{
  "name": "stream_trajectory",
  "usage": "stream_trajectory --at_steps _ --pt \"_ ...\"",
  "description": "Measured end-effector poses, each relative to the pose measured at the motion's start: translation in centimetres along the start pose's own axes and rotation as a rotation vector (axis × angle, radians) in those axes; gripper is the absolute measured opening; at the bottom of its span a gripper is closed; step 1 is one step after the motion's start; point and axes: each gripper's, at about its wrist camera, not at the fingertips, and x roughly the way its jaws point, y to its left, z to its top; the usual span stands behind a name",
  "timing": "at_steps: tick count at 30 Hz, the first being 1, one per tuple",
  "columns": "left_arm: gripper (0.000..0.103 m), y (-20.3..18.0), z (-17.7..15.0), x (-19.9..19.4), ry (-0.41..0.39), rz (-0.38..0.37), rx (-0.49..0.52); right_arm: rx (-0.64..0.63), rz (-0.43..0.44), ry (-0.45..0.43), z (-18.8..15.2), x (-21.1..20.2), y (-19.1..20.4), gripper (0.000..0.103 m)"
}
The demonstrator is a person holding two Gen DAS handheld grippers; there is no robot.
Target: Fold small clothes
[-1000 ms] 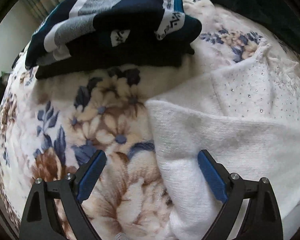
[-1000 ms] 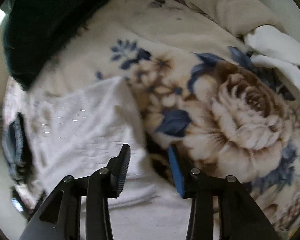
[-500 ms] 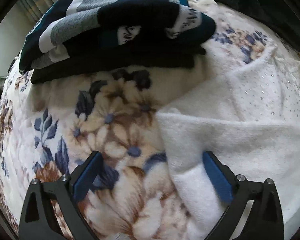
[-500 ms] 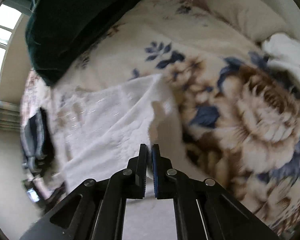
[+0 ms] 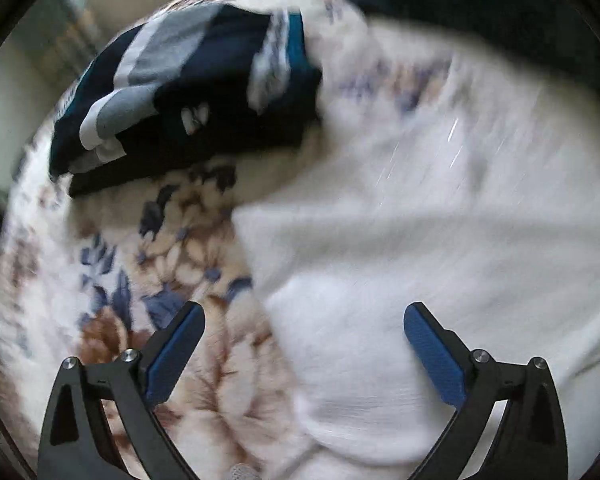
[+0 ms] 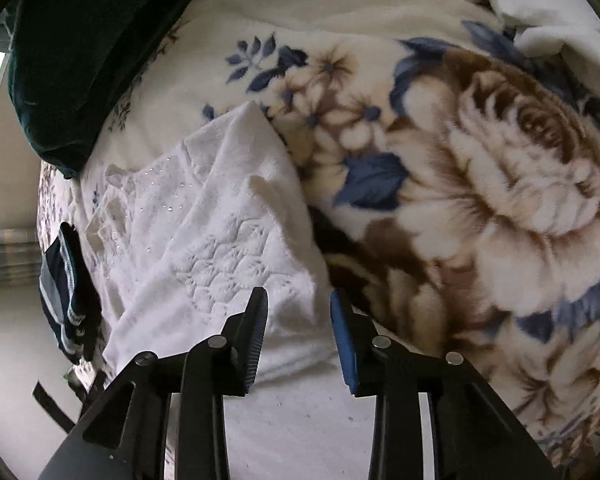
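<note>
A white fuzzy garment [image 5: 400, 248] with small sparkles lies partly folded on a floral blanket [image 5: 172, 248]. My left gripper [image 5: 300, 344] is open and empty, its jaws wide apart over the garment's left edge. In the right wrist view the same white garment [image 6: 220, 232] shows a quilted pattern. My right gripper [image 6: 298, 336] is open, its jaws a little apart over the garment's near right corner, holding nothing. The left wrist view is motion blurred.
A folded stack of navy, grey and white clothes [image 5: 188, 92] lies beyond the garment; it also shows at the left in the right wrist view [image 6: 66, 292]. A dark green cushion [image 6: 80, 40] lies at the back. White bedding [image 6: 556, 12] is at far right.
My right gripper, shut half a second ago, has opened and released the white garment's corner. My left gripper stays open and has shifted over the blanket; its view is now blurred.
</note>
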Motion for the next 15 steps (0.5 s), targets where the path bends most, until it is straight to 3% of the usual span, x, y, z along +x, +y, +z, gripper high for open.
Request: stream_trajectory --at_steps 1,3,6,11,15 --pt "0.103 0.3 -0.5 1.1 0.012 0.017 0.009 0.001 -0.010 0.000 0.0 0.2 0.0 0.035" --pt "0.103 2.7 -0.8 2.2 0.015 -0.048 -0.061 0.010 -0.027 0.008 -0.1 0.6 0.5 0.035" --pt "0.103 4.6 -0.3 1.6 0.010 -0.071 -0.096 -0.004 -0.040 -0.005 -0.5 0.3 0.8 0.036" --pt "0.103 2.2 0.6 -4.1 -0.058 -0.098 -0.072 -0.166 -0.076 0.000 -1.5 -0.3 2.0 0.070" --pt "0.103 -3.4 -1.1 -11.0 -0.105 -0.162 -0.030 -0.229 -0.097 0.013 -3.3 -2.5 1.8 0.086"
